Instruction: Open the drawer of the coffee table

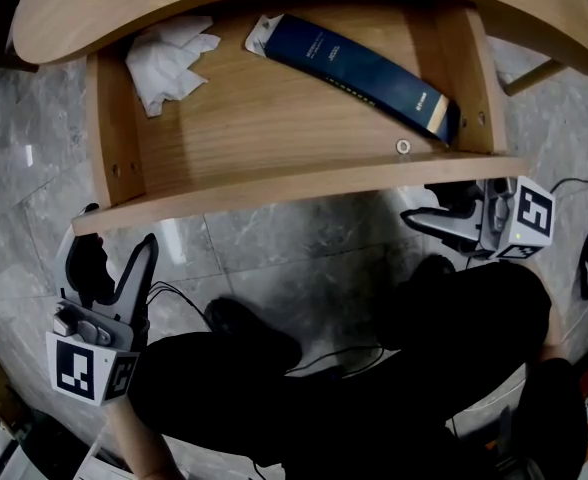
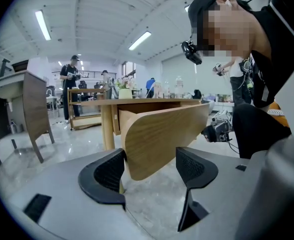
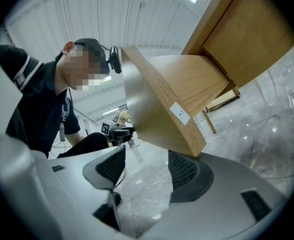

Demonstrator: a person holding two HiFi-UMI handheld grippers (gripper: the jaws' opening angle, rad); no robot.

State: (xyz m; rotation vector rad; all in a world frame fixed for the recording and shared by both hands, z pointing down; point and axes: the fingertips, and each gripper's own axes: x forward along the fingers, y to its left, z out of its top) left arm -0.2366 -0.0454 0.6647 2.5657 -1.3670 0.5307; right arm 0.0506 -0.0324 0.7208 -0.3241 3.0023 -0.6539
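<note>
Wooden drawer front is standing well out. Left gripper and right gripper are hovering at its ends, jaws apart and empty. Any further pull wants both ends drawn evenly.
</note>
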